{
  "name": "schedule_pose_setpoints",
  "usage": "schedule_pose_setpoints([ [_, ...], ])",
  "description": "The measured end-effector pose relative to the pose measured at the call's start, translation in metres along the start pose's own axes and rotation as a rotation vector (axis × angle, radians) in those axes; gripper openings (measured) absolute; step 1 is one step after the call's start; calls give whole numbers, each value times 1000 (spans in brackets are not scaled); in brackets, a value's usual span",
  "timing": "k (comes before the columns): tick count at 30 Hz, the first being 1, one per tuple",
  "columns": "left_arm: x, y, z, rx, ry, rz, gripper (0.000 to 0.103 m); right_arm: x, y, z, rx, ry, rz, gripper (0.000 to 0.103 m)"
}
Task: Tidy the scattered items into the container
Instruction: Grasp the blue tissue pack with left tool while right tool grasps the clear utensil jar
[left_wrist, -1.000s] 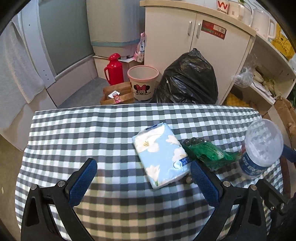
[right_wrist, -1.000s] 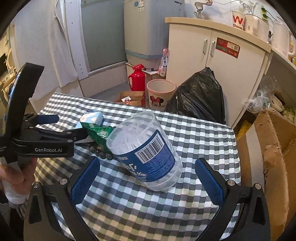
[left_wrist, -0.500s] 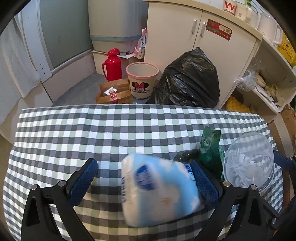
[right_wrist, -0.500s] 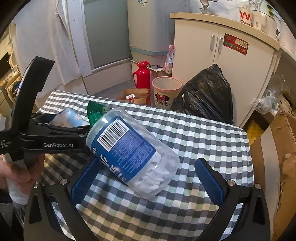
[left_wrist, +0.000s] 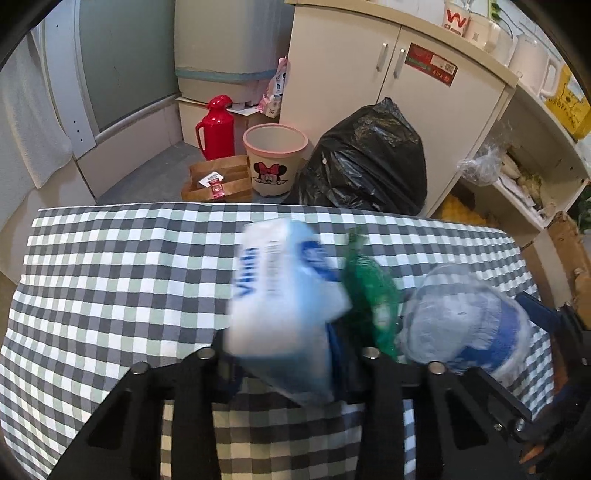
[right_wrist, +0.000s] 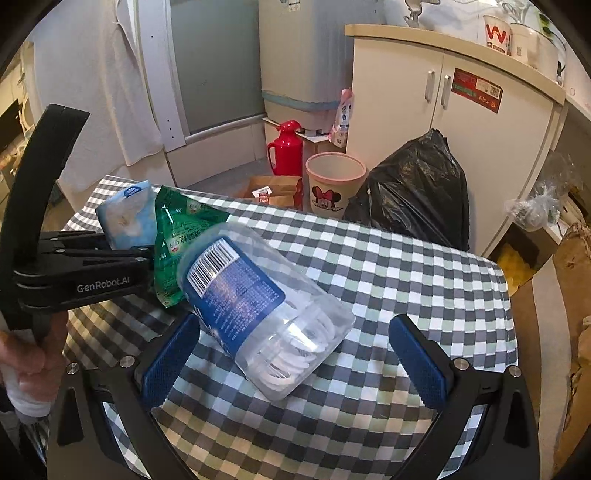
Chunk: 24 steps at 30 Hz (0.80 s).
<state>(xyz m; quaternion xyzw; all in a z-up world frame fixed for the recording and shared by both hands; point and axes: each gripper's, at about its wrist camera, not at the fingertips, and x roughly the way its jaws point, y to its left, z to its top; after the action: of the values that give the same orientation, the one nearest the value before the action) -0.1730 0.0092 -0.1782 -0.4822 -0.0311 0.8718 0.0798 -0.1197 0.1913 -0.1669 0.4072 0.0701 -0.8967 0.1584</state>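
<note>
A tissue pack (left_wrist: 284, 295) is clamped in the left gripper (left_wrist: 291, 354) for tidying; a plastic jar (right_wrist: 266, 314) lies between the spread fingers of the right gripper (right_wrist: 295, 354).

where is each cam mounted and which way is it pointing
Left wrist: sits on the left gripper, facing across the checked table toward the white cabinet; its shut fingers pinch a blue tissue pack.
Right wrist: sits on the right gripper, facing likewise; its open fingers flank a clear jar, with the left gripper and a hand alongside.
Shared: tissue pack, green packet, jar, black bin bag.
</note>
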Motion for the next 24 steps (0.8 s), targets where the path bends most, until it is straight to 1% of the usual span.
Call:
schedule_pose_setpoints([
  [5,-15,1,-1,-9,-27,-21,34,3,5,0,-24,5,2,102],
  [8,-27,3,0,-11,-49,-25,27,5,8,0,-32,12,4,102],
  [9,-30,3,0,-9,-52,-28,24,5,8,0,-33,12,3,97],
  [10,-32,3,0,-4,-51,-31,23,6,9,-1,-32,15,6,90],
  [11,-32,3,0,0,-48,-34,22,7,9,-1,-27,20,17,87],
  [17,-36,2,-5,3,-51,-34,20,5,13,-1,-49,32,0,83],
  [21,-42,3,-5,-6,-61,-33,20,2,9,-2,-38,55,17,75],
  [23,-45,5,-5,-8,-66,-31,20,-4,10,-4,-38,64,31,74],
  [24,-48,6,-5,-9,-70,-30,20,-8,11,-7,-37,70,52,73],
])
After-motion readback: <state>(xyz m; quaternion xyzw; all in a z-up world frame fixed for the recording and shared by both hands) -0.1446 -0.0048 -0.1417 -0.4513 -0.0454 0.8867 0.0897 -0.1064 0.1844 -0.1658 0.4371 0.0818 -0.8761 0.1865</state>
